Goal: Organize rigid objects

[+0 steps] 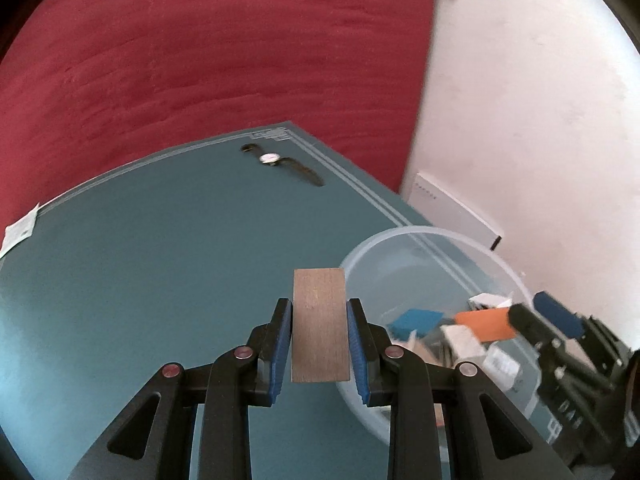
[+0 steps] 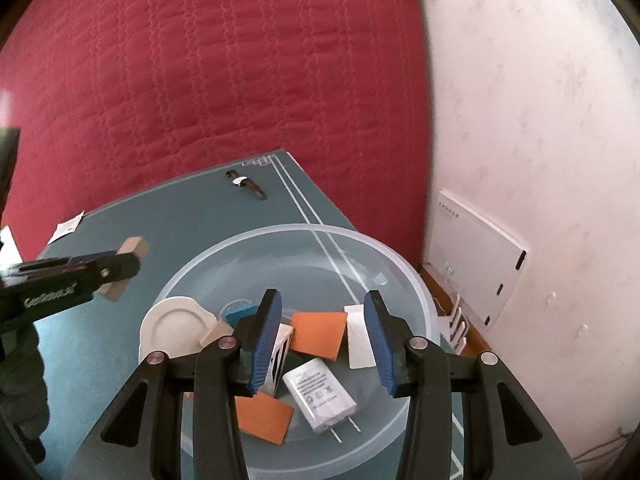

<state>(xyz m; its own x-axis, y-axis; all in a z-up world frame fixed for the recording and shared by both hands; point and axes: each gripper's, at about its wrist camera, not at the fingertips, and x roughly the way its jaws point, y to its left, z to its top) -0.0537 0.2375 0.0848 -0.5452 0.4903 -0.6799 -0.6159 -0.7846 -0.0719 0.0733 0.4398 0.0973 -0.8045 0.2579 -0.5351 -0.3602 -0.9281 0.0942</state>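
Left hand-held gripper (image 1: 320,332) pinching flat brown wooden block (image 1: 319,322), raised just left of clear round plastic bowl (image 2: 280,236) on teal counter (image 1: 140,248). Right hand-held gripper (image 2: 325,338) spread, nothing held, over bowl. In bowl: orange card (image 2: 319,334), white charger plug (image 2: 320,396), small white plate (image 2: 174,328). Black-strapped wristwatch (image 1: 280,163) beyond bowl near counter's far edge.

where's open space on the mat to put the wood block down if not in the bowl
The teal mat is bare between the watch, the paper tag and the clear bowl. The bowl's floor is crowded; the wooden block sits clamped in the left gripper.
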